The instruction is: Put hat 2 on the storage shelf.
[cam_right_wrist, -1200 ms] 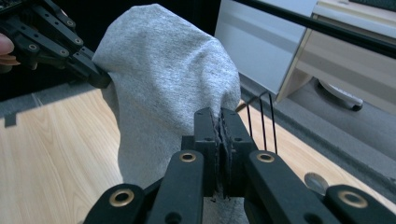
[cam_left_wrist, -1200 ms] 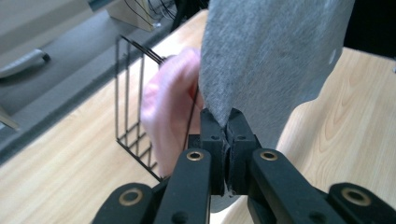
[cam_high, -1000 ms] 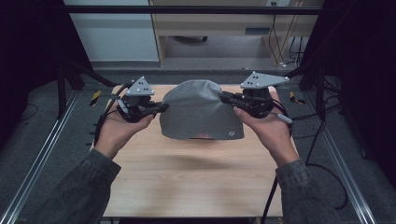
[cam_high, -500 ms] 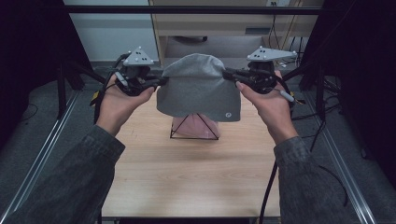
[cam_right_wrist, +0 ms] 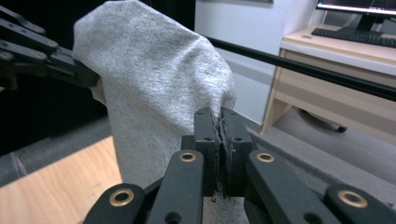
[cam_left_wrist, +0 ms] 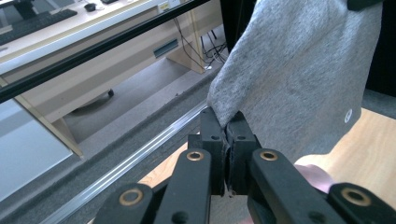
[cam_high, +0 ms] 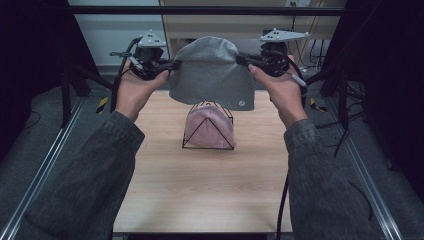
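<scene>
A grey knit beanie (cam_high: 212,75) hangs in the air over the far part of the wooden table, stretched between both grippers. My left gripper (cam_high: 172,65) is shut on its left edge; in the left gripper view the jaws pinch the grey beanie (cam_left_wrist: 299,70) at the left gripper's tips (cam_left_wrist: 227,122). My right gripper (cam_high: 241,58) is shut on the right edge, seen as the right gripper (cam_right_wrist: 217,117) clamped on the beanie (cam_right_wrist: 154,79). Below the beanie stands a black wire frame (cam_high: 187,132) with a pink hat (cam_high: 209,127) on it.
The wooden table (cam_high: 200,190) runs toward me with metal rails (cam_high: 45,175) along both sides. A black bar (cam_high: 210,10) crosses the far edge. Beyond it are desks (cam_right_wrist: 336,60) and cables on the floor.
Both hands have lifted the grey beanie up and away from me, off the wire frame. The pink hat on the frame has come into sight beneath it.
</scene>
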